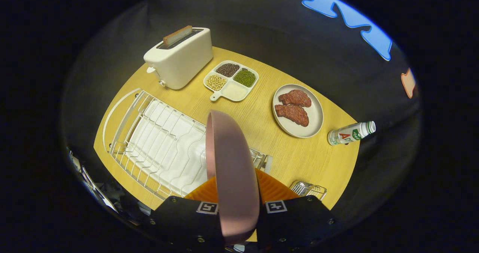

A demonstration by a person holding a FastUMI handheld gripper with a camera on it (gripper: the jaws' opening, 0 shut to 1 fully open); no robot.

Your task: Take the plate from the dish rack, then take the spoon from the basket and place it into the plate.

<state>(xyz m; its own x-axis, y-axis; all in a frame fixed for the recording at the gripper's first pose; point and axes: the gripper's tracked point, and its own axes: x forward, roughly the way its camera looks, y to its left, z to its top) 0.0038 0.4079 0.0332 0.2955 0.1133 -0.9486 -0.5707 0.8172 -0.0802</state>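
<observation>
A pink plate (pixel 230 163) stands on edge between my fingers, held high above the wooden table (pixel 269 148). My gripper (pixel 237 198) is shut on its rim, one finger pressing each side. Below and left of the plate lies the white wire dish rack (pixel 157 144), with no dishes in its slots. A small wire basket (pixel 308 188) sits on the table just right of my fingers, near the front edge; I cannot make out a spoon in it.
A white toaster (pixel 179 58) with a slice in it stands beyond the rack. A divided tray of beans (pixel 231 80) sits beside it. A grey plate with two pieces of meat (pixel 297 110) and a lying bottle (pixel 350 133) are on the right.
</observation>
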